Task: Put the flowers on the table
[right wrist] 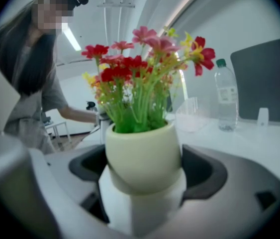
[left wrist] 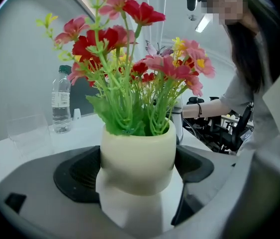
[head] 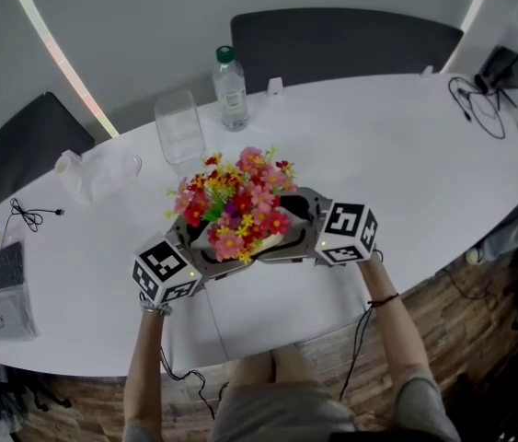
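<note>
A cream pot (head: 224,244) of red, pink and yellow artificial flowers (head: 236,198) is at the near edge of the white table (head: 397,173). My left gripper (head: 200,252) and right gripper (head: 297,236) close on it from opposite sides. In the left gripper view the pot (left wrist: 138,156) fills the gap of the left gripper (left wrist: 137,169), with both dark pads against its sides. It is the same in the right gripper view, where the right gripper (right wrist: 144,169) grips the pot (right wrist: 142,156). I cannot tell whether the pot rests on the table or hangs above it.
A water bottle (head: 230,88) and a clear glass container (head: 180,127) stand behind the flowers. A crumpled white item (head: 93,173), a cable (head: 30,215) and a laptop (head: 1,288) lie at the left. More cables (head: 479,109) lie far right. Dark chairs (head: 341,40) stand behind the table.
</note>
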Motion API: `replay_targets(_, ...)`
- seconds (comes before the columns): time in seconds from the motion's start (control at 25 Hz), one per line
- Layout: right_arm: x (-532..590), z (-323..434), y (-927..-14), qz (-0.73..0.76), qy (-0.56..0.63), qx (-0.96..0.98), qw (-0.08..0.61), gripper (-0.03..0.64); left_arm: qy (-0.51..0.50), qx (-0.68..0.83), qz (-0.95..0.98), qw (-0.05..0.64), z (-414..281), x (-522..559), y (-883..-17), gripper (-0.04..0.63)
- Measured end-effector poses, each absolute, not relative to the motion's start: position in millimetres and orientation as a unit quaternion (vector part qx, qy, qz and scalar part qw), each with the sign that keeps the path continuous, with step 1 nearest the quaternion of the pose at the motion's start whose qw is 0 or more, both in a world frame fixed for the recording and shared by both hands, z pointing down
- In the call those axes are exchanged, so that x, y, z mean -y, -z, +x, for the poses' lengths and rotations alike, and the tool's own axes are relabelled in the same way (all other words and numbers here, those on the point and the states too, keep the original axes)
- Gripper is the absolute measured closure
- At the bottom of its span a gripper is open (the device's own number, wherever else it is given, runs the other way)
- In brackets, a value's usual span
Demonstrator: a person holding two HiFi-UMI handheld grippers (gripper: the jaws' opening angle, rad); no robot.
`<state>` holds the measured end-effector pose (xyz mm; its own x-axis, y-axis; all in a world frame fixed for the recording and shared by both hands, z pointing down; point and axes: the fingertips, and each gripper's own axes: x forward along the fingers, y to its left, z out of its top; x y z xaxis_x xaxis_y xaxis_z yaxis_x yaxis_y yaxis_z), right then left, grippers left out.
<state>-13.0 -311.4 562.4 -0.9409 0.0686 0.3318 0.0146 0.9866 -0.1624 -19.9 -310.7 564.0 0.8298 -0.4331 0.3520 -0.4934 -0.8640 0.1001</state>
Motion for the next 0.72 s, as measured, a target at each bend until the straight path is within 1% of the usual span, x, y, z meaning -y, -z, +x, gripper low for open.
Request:
replay_targets(0.36, 308, -11, -569, -0.017, -0.069, 0.982, 0.175, 0.158, -0.174, 0.251, 0.947, 0.098, -20, 307, -572, 0.133)
replay_targets(0.72, 305, -11, -575, -0.014, -0.043, 0.979, 0.199, 0.158, -0.208, 0.262, 0.938, 0.09, -20, 304, -578, 0.133)
